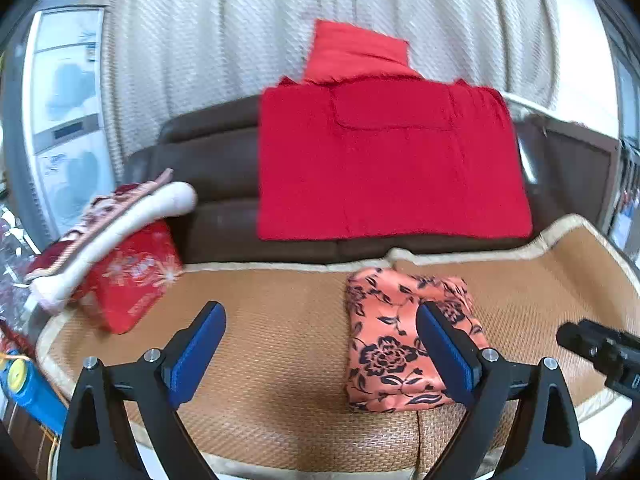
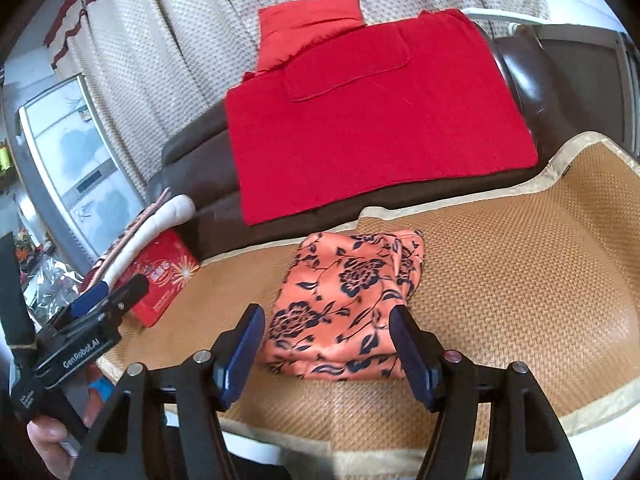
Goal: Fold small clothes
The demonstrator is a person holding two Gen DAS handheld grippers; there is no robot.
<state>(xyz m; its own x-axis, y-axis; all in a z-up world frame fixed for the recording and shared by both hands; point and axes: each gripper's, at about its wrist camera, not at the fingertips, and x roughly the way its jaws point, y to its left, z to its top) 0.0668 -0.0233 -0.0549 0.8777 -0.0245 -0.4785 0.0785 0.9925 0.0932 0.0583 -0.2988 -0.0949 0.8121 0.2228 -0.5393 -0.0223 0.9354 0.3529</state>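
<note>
1. Left wrist view: the left gripper [image 1: 320,344] hangs above the mat [image 1: 280,320] with its jaws spread wide and nothing between them. The floral garment [image 1: 400,340] lies on the mat, right of centre, already gathered into a compact rectangle; the gripper's right finger overlaps it in the picture, but contact cannot be confirmed. A red cloth [image 1: 392,160] is draped over the sofa back [image 1: 216,168] on the far side. At the left sit a red box [image 1: 136,276] and a rolled pale textile [image 1: 120,224]. The right gripper [image 1: 596,348] enters at the right edge.

2. Right wrist view: the right gripper [image 2: 328,352] has its jaws well apart and empty, the near edge of the floral garment [image 2: 344,300] lying just beyond them. The garment's right side shows bunched layers, not flush. The left gripper [image 2: 108,296] is at the left, near the red box [image 2: 164,276]; its opening cannot be judged here.

3. Handling judgement: the garment looks thin, light, limp and possibly slick. It will likely sag and slide when lifted. Best hold: a pinch through all layers at a near corner or along the bunched right edge.
</note>
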